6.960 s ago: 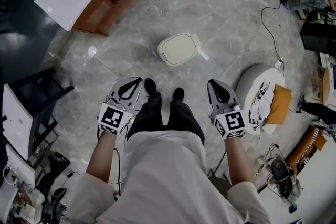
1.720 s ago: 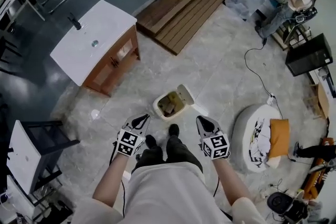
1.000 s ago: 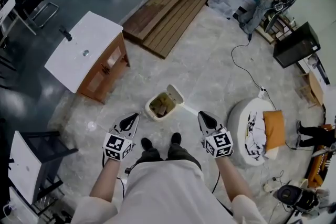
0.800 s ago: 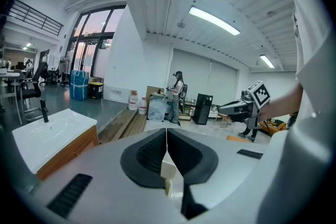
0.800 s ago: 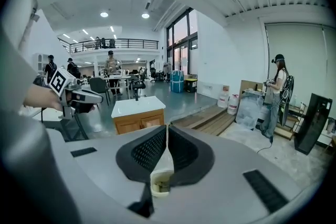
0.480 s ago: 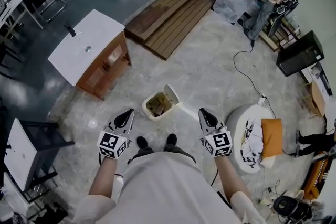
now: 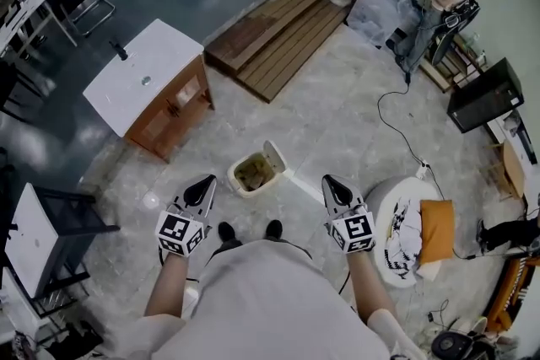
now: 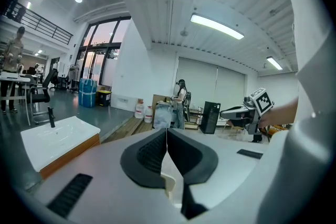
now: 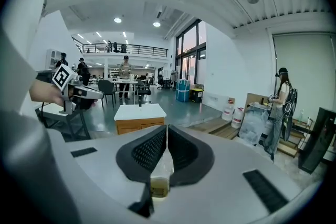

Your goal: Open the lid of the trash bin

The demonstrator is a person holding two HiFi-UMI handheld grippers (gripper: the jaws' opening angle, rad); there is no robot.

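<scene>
The small cream trash bin stands on the marble floor just ahead of the person's shoes. Its lid is tipped up at the bin's right side, and brownish rubbish shows inside. My left gripper hangs to the bin's lower left and my right gripper to its lower right, both apart from it. In the left gripper view the left gripper has its jaws pressed together with nothing between them. The right gripper looks the same in its own view. Neither gripper view shows the bin.
A white-topped wooden cabinet stands to the far left, wooden decking beyond the bin. A round white pouf with an orange cushion sits at the right, and a cable runs to it. A black stand is at left. A person stands far right.
Seven seconds ago the bin's lid lay flat and shut; now it stands up. Over the last second the bin has slid slightly nearer in view, and both grippers stay shut at the person's sides.
</scene>
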